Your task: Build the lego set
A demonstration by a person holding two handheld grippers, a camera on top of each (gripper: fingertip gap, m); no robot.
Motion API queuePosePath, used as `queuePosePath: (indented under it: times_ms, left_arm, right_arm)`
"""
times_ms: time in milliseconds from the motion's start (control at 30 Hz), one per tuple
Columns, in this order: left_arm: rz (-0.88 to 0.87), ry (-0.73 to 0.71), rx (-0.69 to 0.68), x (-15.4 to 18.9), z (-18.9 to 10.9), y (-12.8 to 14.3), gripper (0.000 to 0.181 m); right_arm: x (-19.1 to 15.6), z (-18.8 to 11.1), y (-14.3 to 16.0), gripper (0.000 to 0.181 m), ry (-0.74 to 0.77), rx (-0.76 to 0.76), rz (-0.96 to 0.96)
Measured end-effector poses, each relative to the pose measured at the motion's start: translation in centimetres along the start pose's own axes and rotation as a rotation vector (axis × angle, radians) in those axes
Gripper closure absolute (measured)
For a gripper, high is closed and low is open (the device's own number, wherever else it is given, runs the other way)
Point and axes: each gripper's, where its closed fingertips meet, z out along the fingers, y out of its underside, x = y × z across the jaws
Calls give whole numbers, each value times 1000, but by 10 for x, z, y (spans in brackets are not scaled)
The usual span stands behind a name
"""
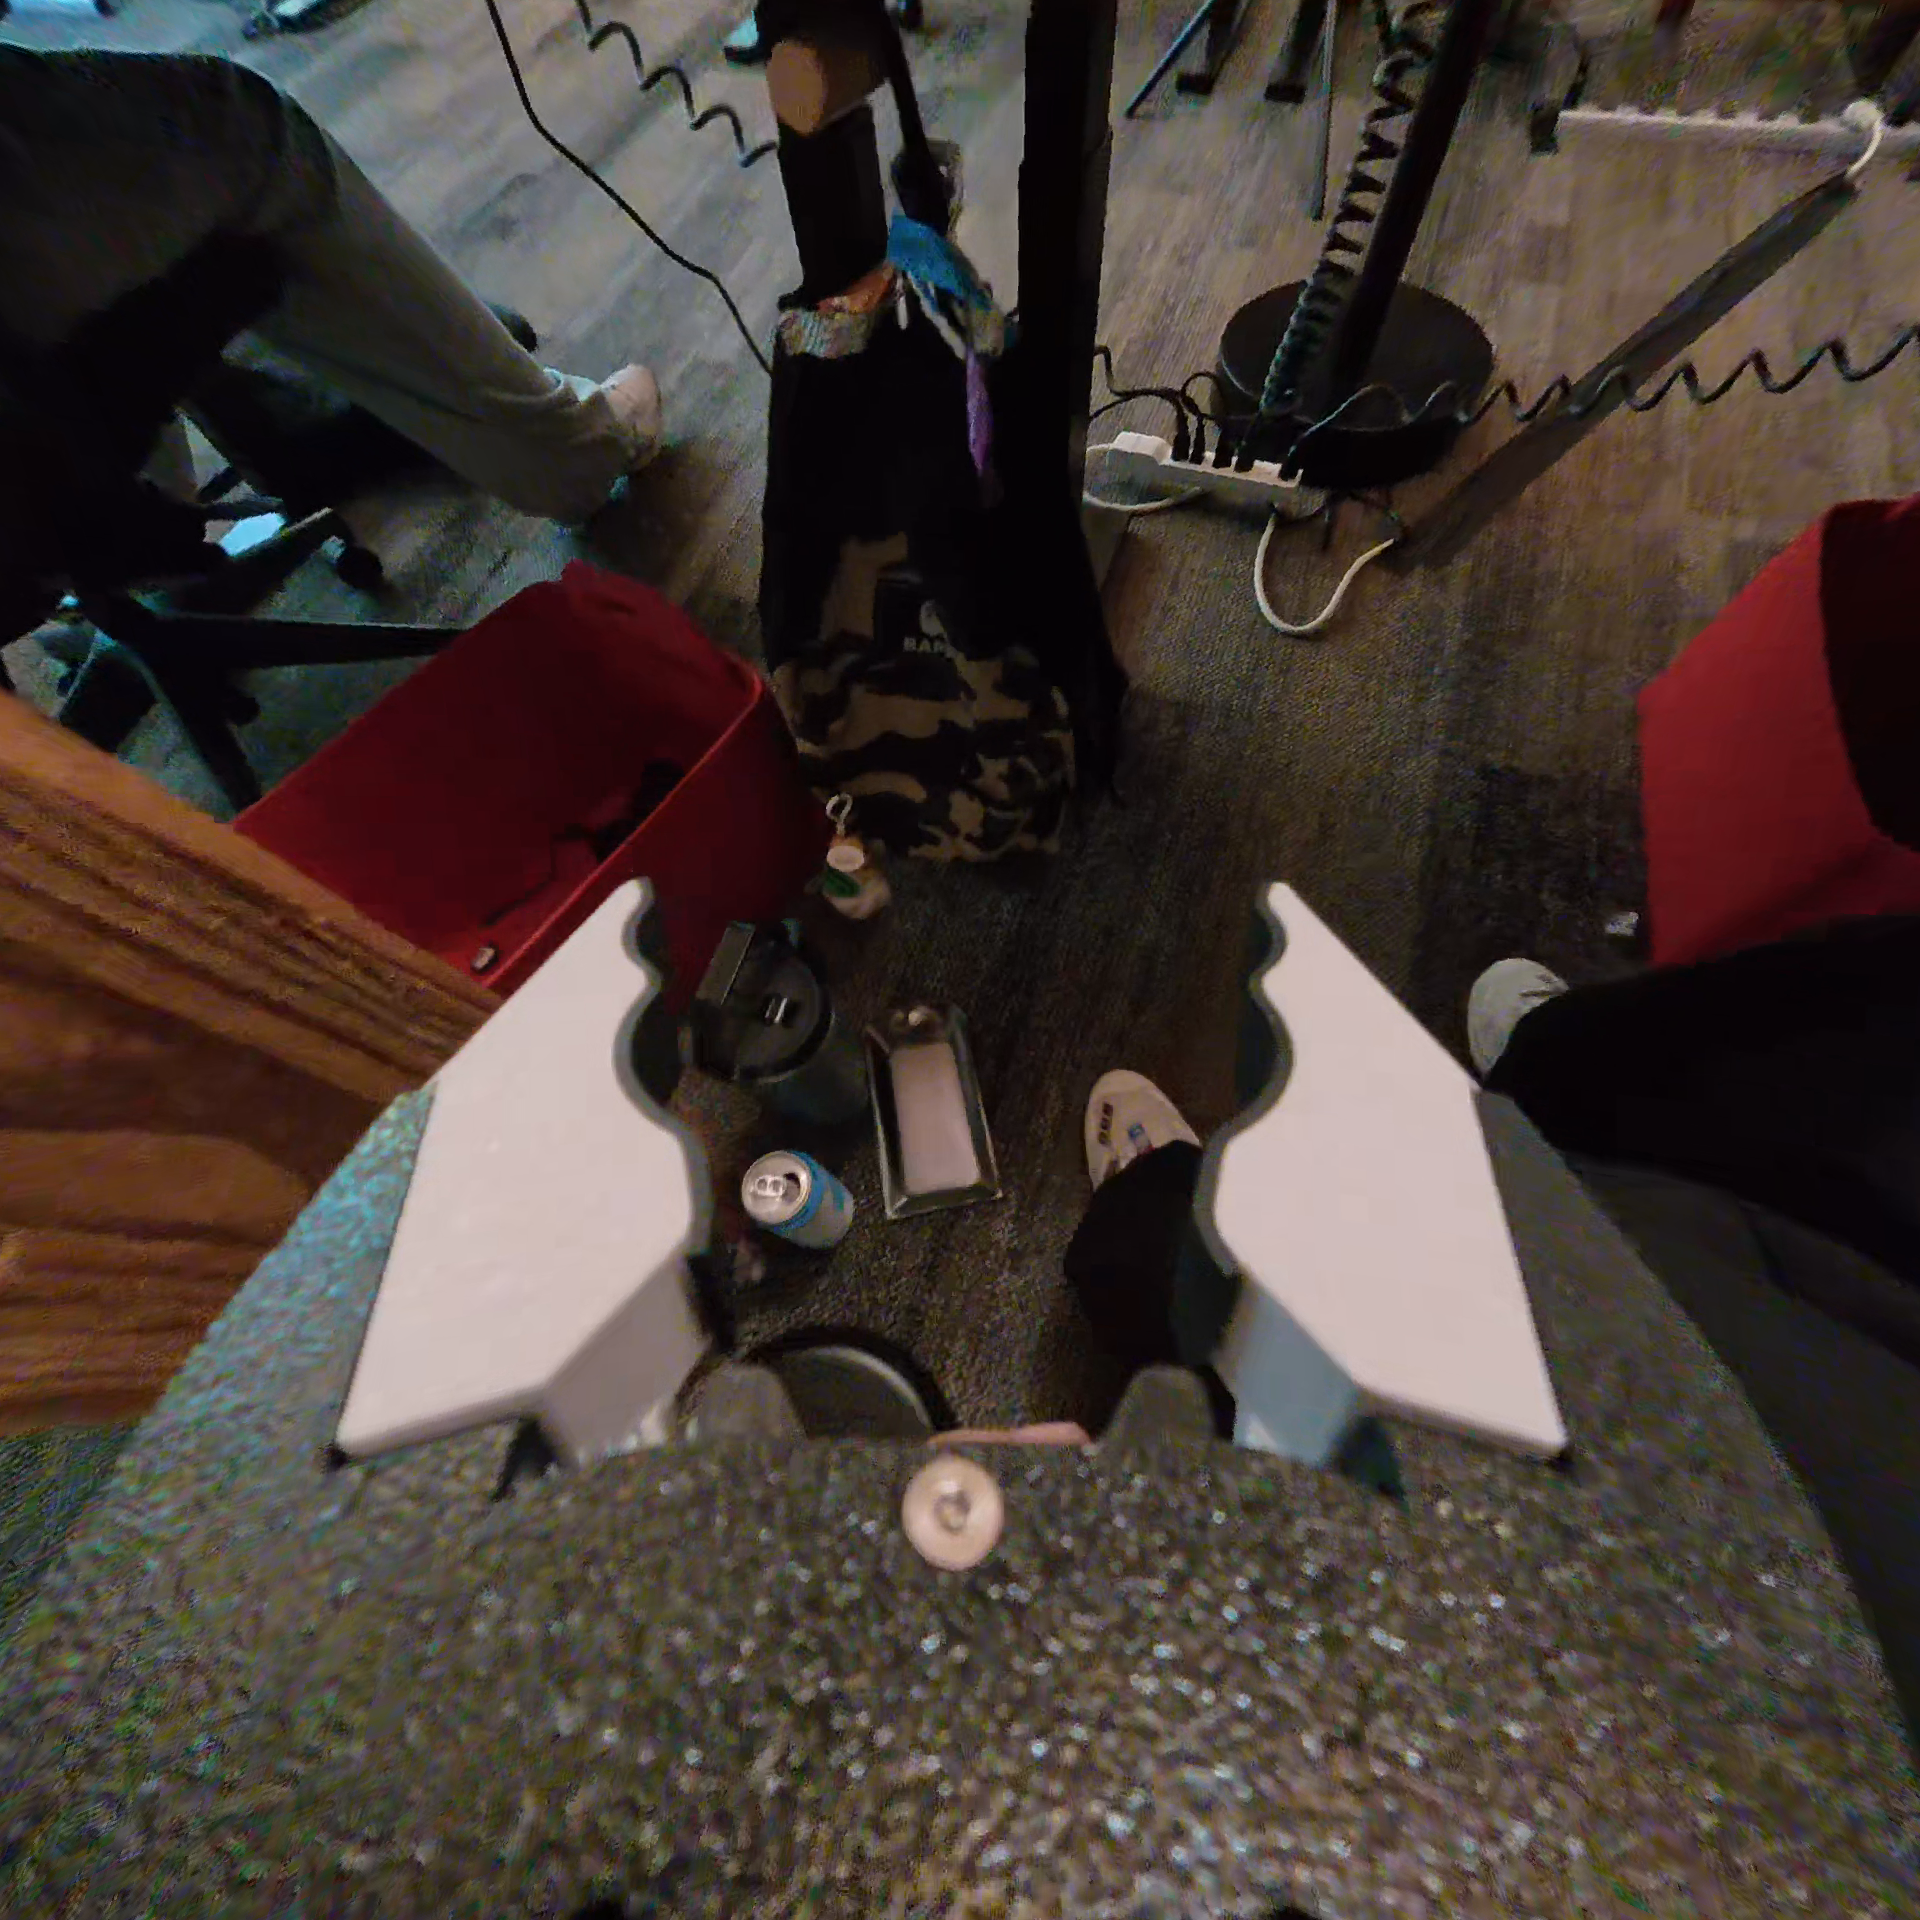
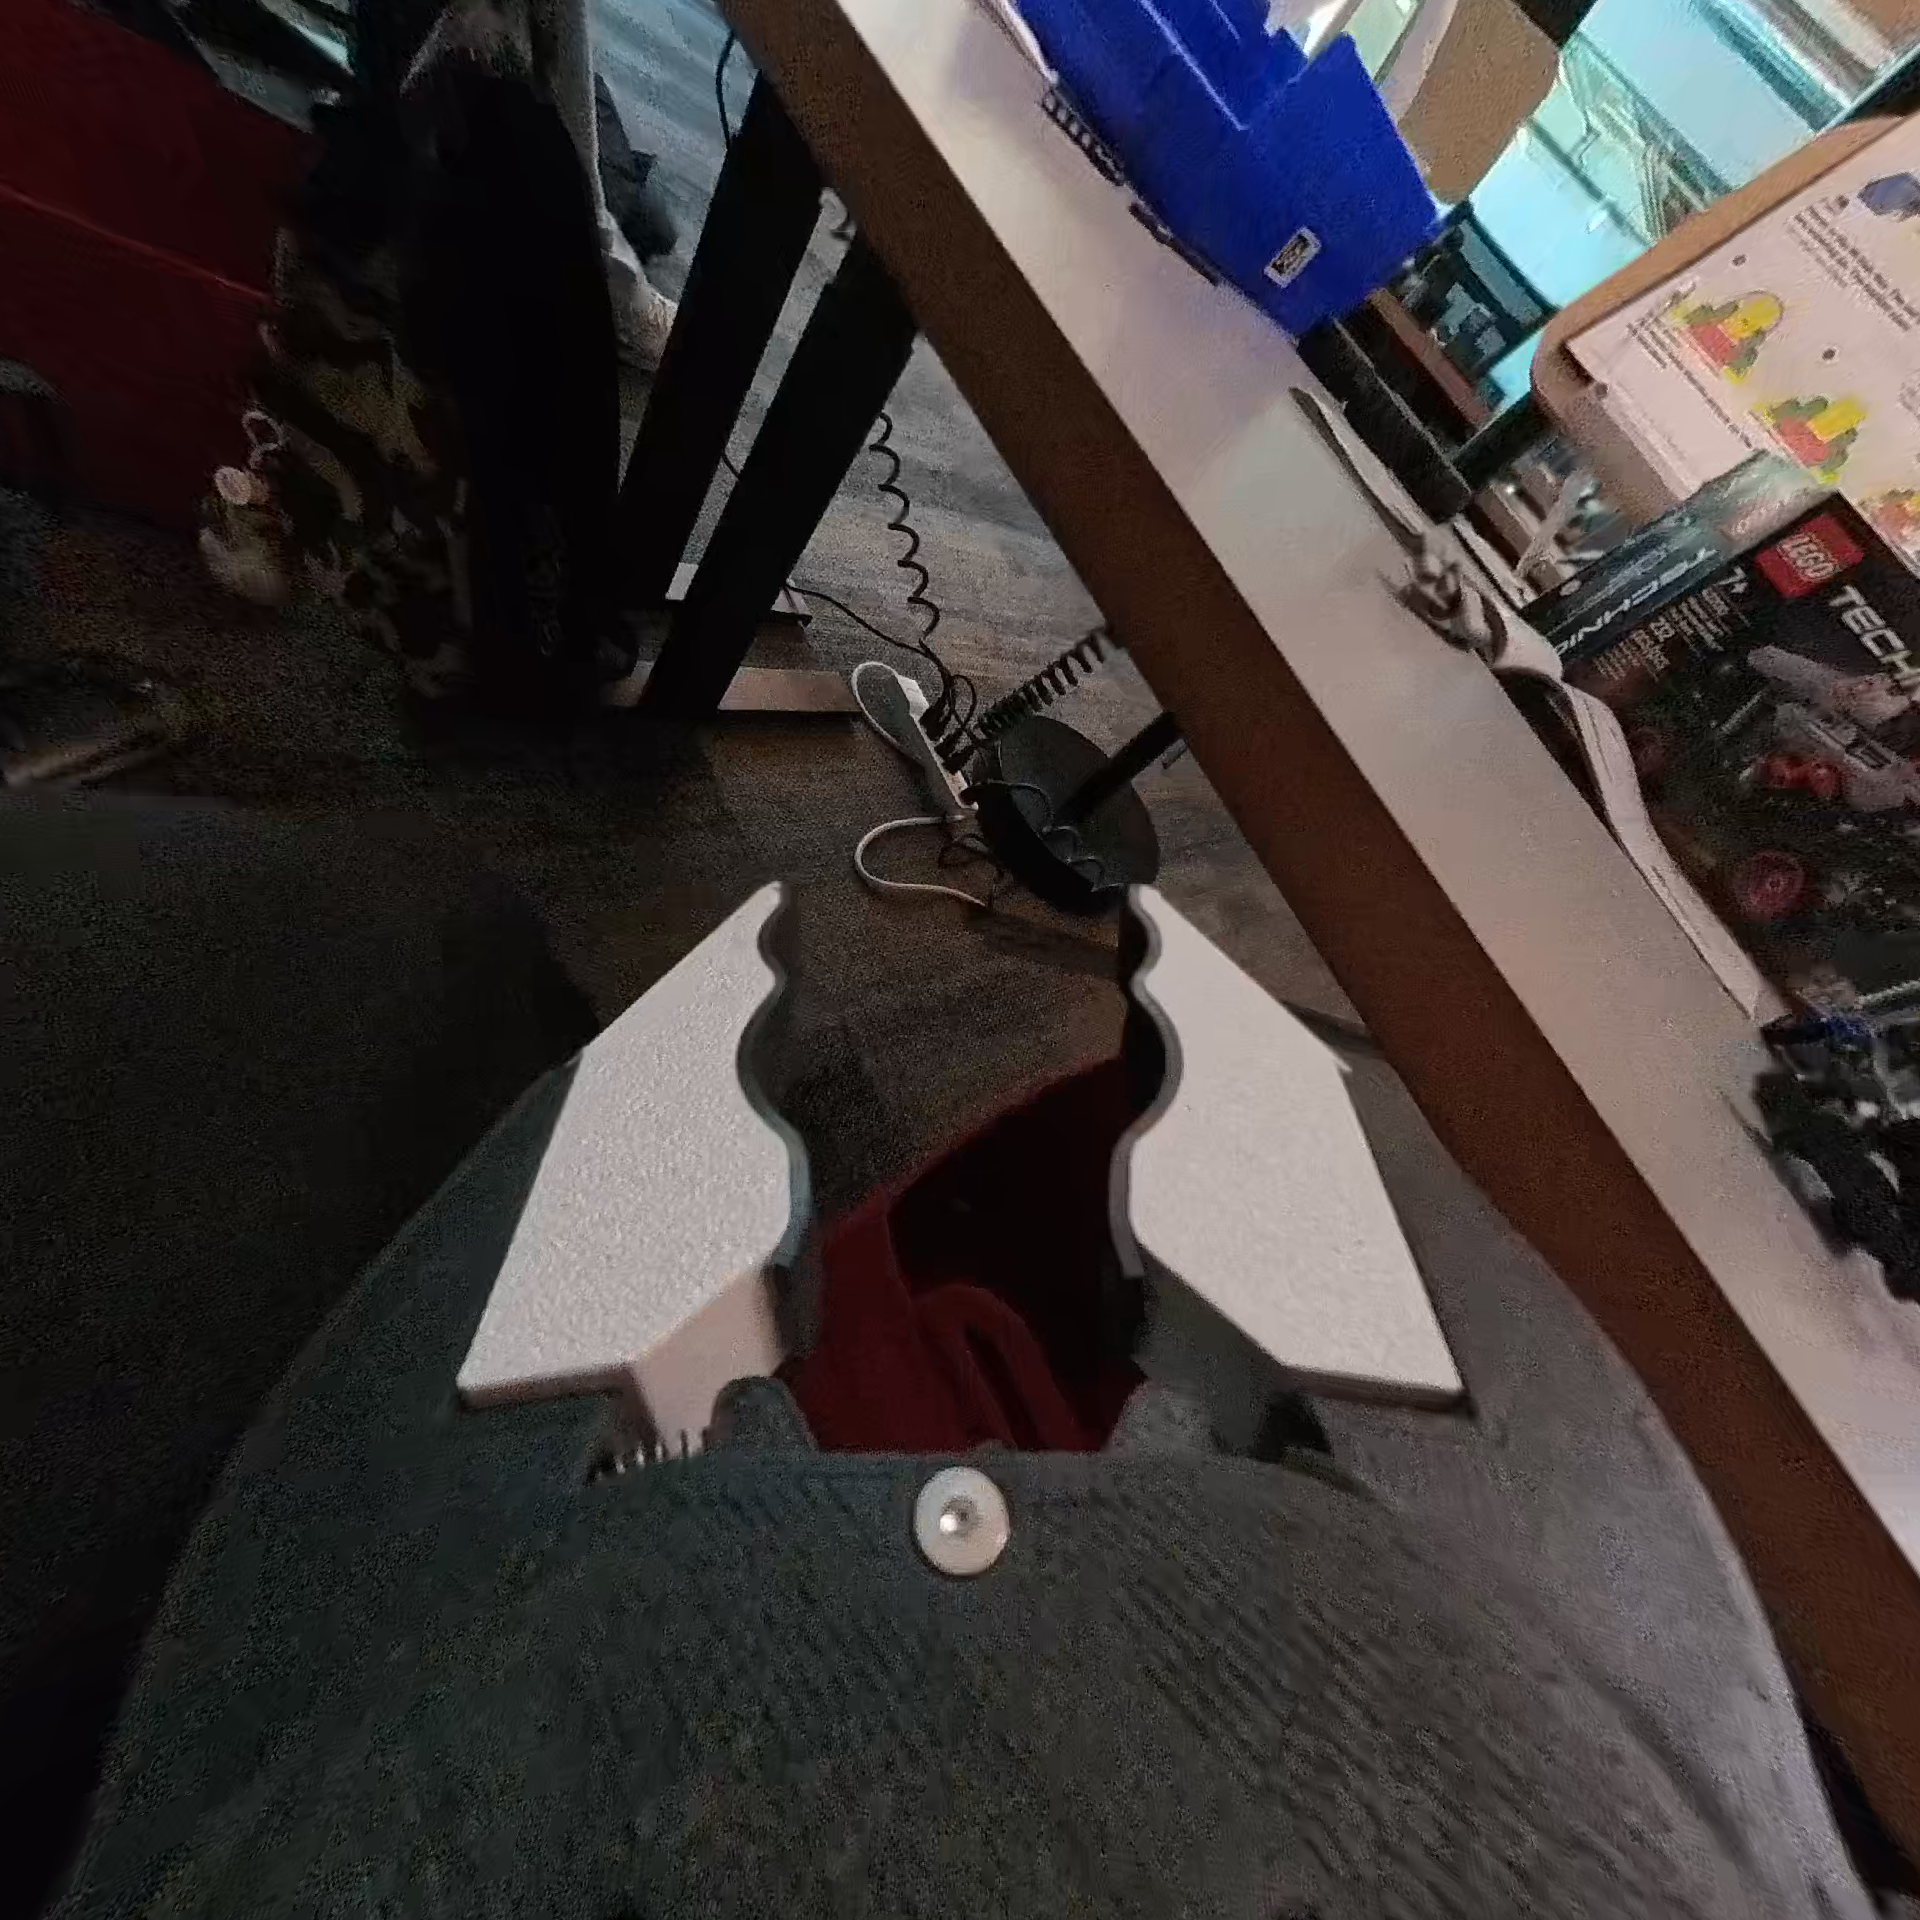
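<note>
Lego box (image 2: 1756, 665) beside blue bin (image 2: 1262, 156)

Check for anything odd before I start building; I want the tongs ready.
Both tongs, left and right, are open and empty, held below the table over the floor. The lego box and dark parts sit on the table above.

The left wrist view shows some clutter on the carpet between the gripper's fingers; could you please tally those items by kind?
Drink can: 1
Dark lidded bottle: 1
Clear rectangular tray: 1
Small keychain charm: 1
Total: 4

The left gripper is open and holds nothing.
</note>
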Motion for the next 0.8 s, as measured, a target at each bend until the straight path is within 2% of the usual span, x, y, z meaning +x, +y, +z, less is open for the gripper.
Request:
queuePosePath:
  times_ms: [33,100,133,200,300,400,467,500,567,600,633,667,700,800]
  left_arm:
    - [9,-17,-19,-5,-5,8,74]
    - [-10,-28,-34,-11,-16,17,75]
    - [-30,-16,-20,-11,-21,19,76]
    - [-49,1,6,-11,-29,21,78]
    - [-27,-1,-44,-13,-32,34,77]
    - [-28,19,-62,-10,-26,41,77]
    - [-29,18,-78,-12,-20,47,77]
    - [-18,9,-79,-15,-17,49,78]
    - [9,-31,-77,-25,-12,53,80]
    - [21,-48,-85,-30,-8,57,80]
    - [30,-60,-101,-34,-2,62,80]
    - [32,-64,-121,-37,5,66,79]
    - [31,-62,-141,-39,12,69,79]
    - [9,-71,-170,-49,35,72,77]
  right_arm:
    - [-5,7,-3,125,-35,1,16]
    - [-38,23,2,135,-240,-41,65]
    - [-57,32,17,142,-347,-130,97]
    - [-83,57,56,141,-485,-358,144]
    - [-126,107,123,137,-672,-627,227]
    - [-152,183,227,137,-644,-746,165]
    - [-174,233,290,147,-620,-743,204]
    - [-181,250,328,147,-614,-784,158]
    - [-172,283,402,146,-488,-901,-16]
    - [-173,297,427,142,-463,-931,-56]
    - [-174,312,447,132,-447,-948,-83]
    - [-171,325,465,130,-415,-966,-113]
    - [-168,335,482,135,-381,-994,-125]
    - [-179,352,520,130,-441,-1028,-14]
